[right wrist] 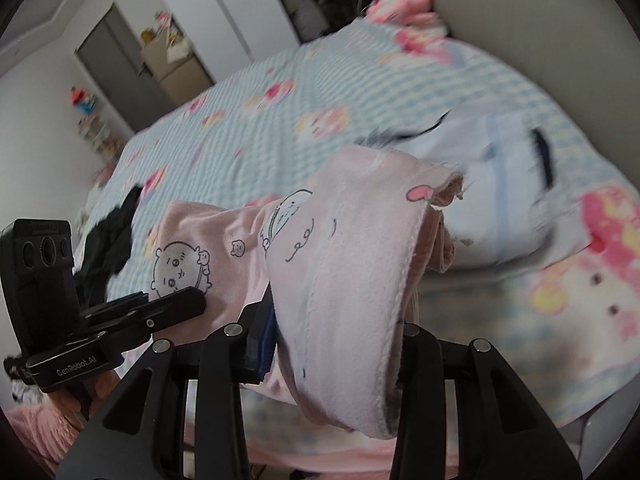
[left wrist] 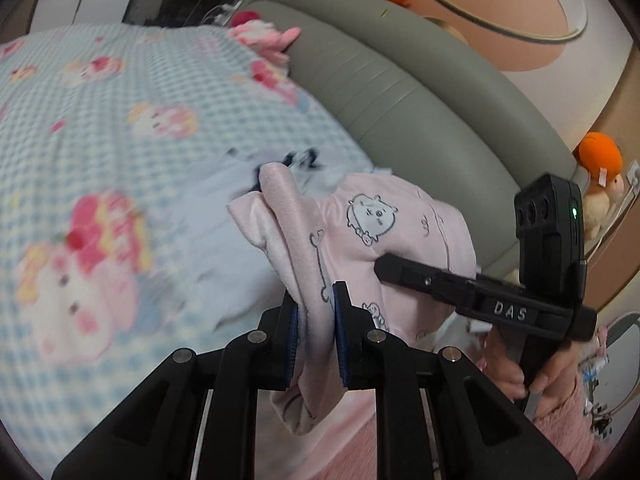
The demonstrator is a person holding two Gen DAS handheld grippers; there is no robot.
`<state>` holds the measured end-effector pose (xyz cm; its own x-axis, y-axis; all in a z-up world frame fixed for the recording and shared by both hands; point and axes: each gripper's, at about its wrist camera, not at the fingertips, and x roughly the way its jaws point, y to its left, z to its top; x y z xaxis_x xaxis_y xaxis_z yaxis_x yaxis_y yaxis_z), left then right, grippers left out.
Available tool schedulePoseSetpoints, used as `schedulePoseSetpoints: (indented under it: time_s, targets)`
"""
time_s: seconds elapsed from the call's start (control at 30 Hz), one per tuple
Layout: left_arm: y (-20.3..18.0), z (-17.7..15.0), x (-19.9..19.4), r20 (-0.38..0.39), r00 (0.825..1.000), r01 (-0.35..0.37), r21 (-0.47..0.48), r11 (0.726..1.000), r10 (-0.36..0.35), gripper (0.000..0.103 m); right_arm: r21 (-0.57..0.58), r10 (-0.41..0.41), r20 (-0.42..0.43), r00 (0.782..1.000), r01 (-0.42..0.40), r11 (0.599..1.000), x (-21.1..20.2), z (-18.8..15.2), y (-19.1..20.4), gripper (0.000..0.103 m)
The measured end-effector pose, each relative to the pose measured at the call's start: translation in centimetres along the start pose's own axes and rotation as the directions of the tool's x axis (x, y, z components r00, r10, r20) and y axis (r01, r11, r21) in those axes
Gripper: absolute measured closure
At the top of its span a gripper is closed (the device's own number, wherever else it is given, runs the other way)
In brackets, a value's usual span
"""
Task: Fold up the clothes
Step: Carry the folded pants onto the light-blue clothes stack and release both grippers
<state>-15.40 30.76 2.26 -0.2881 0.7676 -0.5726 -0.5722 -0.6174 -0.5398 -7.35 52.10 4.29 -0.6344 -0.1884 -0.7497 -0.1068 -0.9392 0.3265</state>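
Note:
A pink garment (left wrist: 360,248) printed with small cartoon animals hangs between both grippers above the bed. My left gripper (left wrist: 316,320) is shut on one bunched edge of it. My right gripper (right wrist: 336,344) is shut on another thick fold of the same pink garment (right wrist: 340,264), which drapes over and hides the right finger. The right gripper (left wrist: 500,300) also shows at the right of the left wrist view, and the left gripper (right wrist: 120,312) at the left of the right wrist view. A pale blue garment (right wrist: 492,184) lies on the bed behind.
The bed has a blue checked cover (left wrist: 120,128) with pink cartoon prints. A grey padded headboard (left wrist: 380,92) runs along its far side. A black garment (right wrist: 112,236) lies on the cover. Orange plush toys (left wrist: 600,156) sit by the headboard.

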Motion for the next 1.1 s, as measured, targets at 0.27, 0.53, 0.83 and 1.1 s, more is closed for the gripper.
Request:
schedulePoseSetpoints:
  time_s: [0.27,0.53,0.83,1.1]
  targets:
    - [-3.0,6.5,4.9,0.038,0.999,0.001,0.037,0.999,-0.003,0.086,0.005,-0.032,0.086,0.996,0.032,0.999,-0.5,6.4,-3.8,0.064]
    - [1.4,5.5,12.2,-0.094,0.99,-0.107,-0.062,0.992,0.101,0.086,-0.002,-0.167,0.013,0.986,0.167,0.986,6.5,7.3,-7.6,0.063]
    - [3.6,5.7,10.9,-0.052,0.993,-0.113,-0.14,0.984,0.106,0.071,0.032,-0.134,0.086,0.987,0.132,0.991,2.8,7.3,-10.4,0.046]
    - [-1.6,5.8,8.6,0.128,0.984,-0.127,0.037,0.991,0.121,0.075,0.067,-0.163,0.277,0.947,0.15,0.986,-2.8,7.1,-8.5,0.048]
